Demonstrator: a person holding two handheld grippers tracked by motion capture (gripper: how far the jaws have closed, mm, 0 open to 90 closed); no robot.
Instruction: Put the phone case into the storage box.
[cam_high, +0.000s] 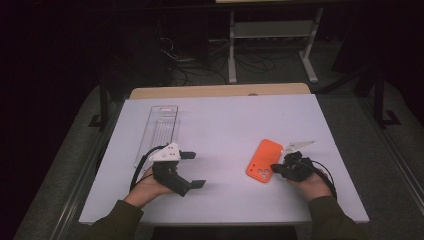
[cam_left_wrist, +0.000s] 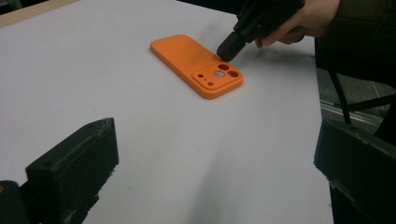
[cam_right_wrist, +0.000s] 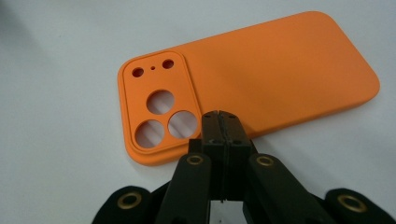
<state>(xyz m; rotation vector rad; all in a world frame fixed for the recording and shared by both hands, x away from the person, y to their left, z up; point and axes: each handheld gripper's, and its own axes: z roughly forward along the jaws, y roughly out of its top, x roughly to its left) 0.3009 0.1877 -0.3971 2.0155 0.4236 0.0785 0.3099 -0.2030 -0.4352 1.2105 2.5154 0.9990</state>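
The flat orange silicone phone case (cam_high: 263, 161) is lying back-up on the white bench (cam_high: 225, 130) at about four o'clock from its centre, camera cut-outs toward the person, and the right tongs (cam_right_wrist: 219, 116) are resting clenched with nothing between them, tips touching the case's long edge beside the cut-outs. The left tongs (cam_high: 192, 169) are idling released over bare bench at eight o'clock, just in front of a clear plastic tray (cam_high: 159, 131). Judged step: nudging or lining up the case; lifting it next is likely calling for reopening the right tongs to straddle the edge.
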